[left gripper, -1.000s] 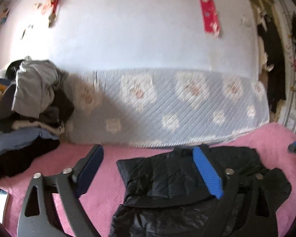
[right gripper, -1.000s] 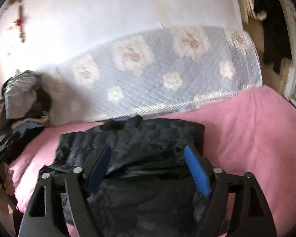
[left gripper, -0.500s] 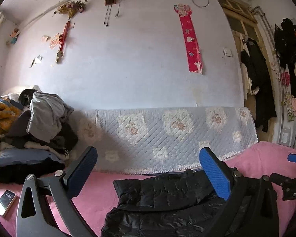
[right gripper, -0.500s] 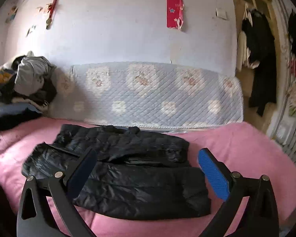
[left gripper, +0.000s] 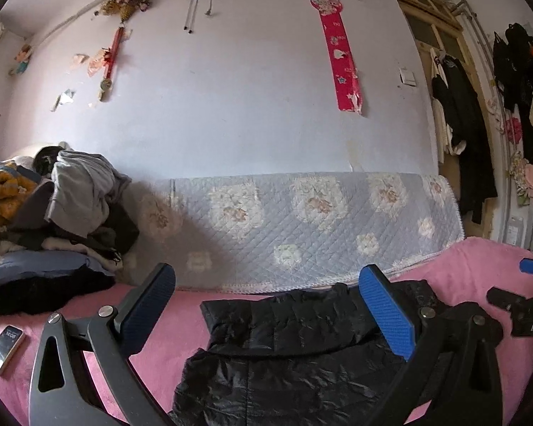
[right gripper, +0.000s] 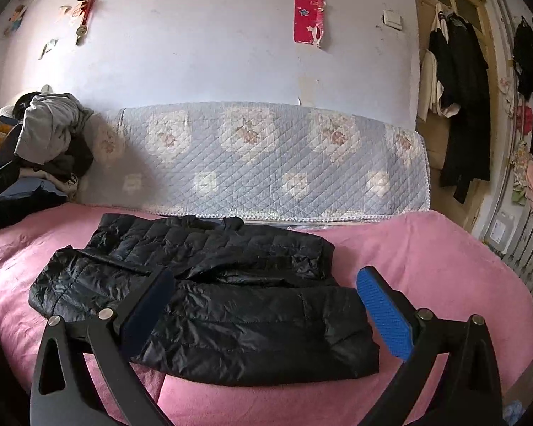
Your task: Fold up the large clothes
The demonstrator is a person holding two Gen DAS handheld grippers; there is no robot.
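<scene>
The black puffer jacket (right gripper: 202, 291) is the landmark: it lies on the pink bedspread (right gripper: 426, 259), already folded into a rough rectangle, collar toward the quilted cover (right gripper: 266, 163) that lines the wall.

Far left of the jacket, a heap of unfolded clothes (left gripper: 71, 213) is piled against the wall, and a phone (left gripper: 3, 346) rests on the bedspread nearer the front edge. The left gripper (left gripper: 266, 312) hangs over the jacket's left side, jaws spread wide and empty. Over the jacket's middle and right front, the right gripper (right gripper: 263, 305) has just been opening and now stands fully released, with the jacket beneath its fingers but no fabric pinched between the pads.

The main risk, as I judge it, is the slick, puffy shell: with nothing pinning it, the folded layers may spring back or slide apart, and a shallow pinch on the next grab could catch only the top layer and drag the fold open. A careless sweep leftward could also knock the phone.

The jacket's near edge is hidden behind the gripper frames in the left wrist view, its sleeves are tucked out of sight, and the black-on-black folds make the layers hard to count. The right gripper's left pad is in shadow against the jacket.
</scene>
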